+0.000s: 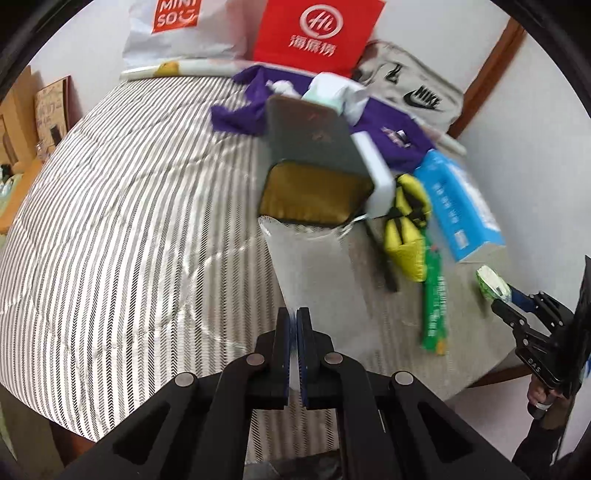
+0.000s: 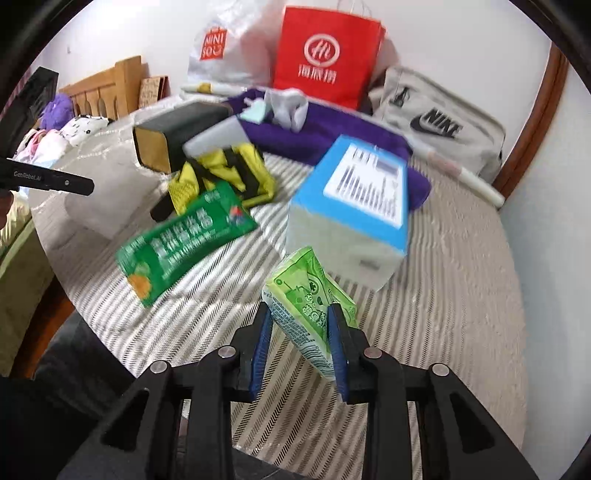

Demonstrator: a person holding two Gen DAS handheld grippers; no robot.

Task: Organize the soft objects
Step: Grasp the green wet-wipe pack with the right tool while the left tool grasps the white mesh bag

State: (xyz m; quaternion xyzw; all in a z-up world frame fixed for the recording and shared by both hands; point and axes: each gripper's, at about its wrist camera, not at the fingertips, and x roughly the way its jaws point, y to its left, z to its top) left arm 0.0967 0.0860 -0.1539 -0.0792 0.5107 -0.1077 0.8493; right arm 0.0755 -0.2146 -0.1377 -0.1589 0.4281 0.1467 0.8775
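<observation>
My left gripper [image 1: 294, 314] is shut on the edge of a clear plastic bag [image 1: 310, 262] and holds it above the striped bed [image 1: 110, 221]. My right gripper [image 2: 301, 314] is shut on a light green tissue pack [image 2: 308, 295], lifted off the bed; it also shows in the left wrist view [image 1: 493, 282]. A dark open box with a yellow lining [image 1: 314, 162] lies past the bag. A yellow-and-black pouch [image 1: 406, 218], a green packet [image 2: 184, 236] and a blue-and-white box [image 2: 354, 206] lie on the bed.
A purple garment [image 1: 388, 129] with white socks on it lies at the back. A red paper bag [image 1: 317, 33], a white Miniso bag [image 1: 177, 26] and a grey Nike bag [image 1: 417, 88] stand against the wall. A wooden headboard [image 2: 107, 88] is at the left.
</observation>
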